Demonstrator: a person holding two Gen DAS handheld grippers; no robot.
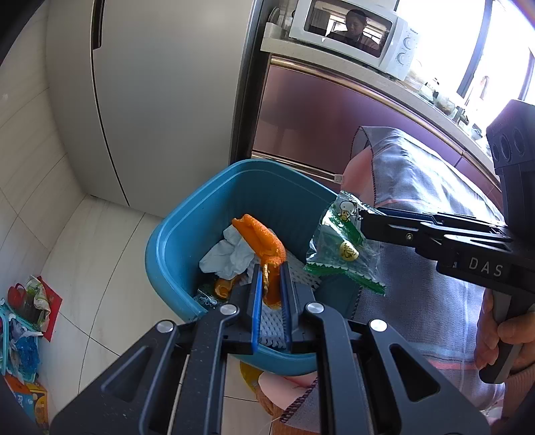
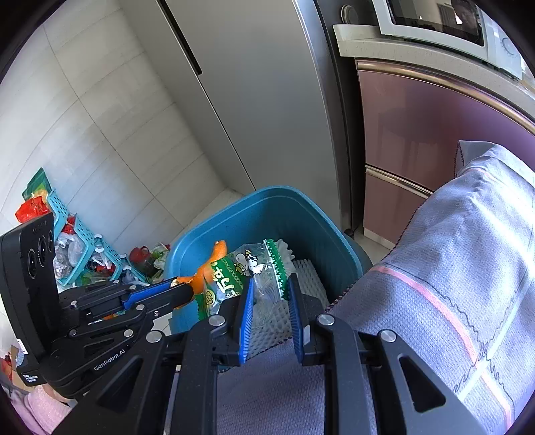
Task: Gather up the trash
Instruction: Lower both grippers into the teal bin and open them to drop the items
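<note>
A blue trash bin (image 1: 187, 214) stands on the floor beside a cloth-covered table; it also shows in the right wrist view (image 2: 301, 214). My left gripper (image 1: 270, 271) is shut on an orange peel (image 1: 264, 241) and holds it over the bin. My right gripper (image 2: 269, 284) is shut on a clear and green snack wrapper (image 2: 264, 267) at the bin's rim; the wrapper also shows in the left wrist view (image 1: 341, 247). Crumpled white tissue (image 1: 227, 254) and white foam netting (image 2: 309, 274) lie inside the bin.
A grey checked cloth (image 2: 451, 267) covers the table to the right of the bin. A fridge (image 1: 160, 100) and maroon cabinets (image 1: 334, 127) stand behind. A microwave (image 1: 351, 30) sits on the counter. Teal baskets with clutter (image 2: 83, 254) lie on the floor at left.
</note>
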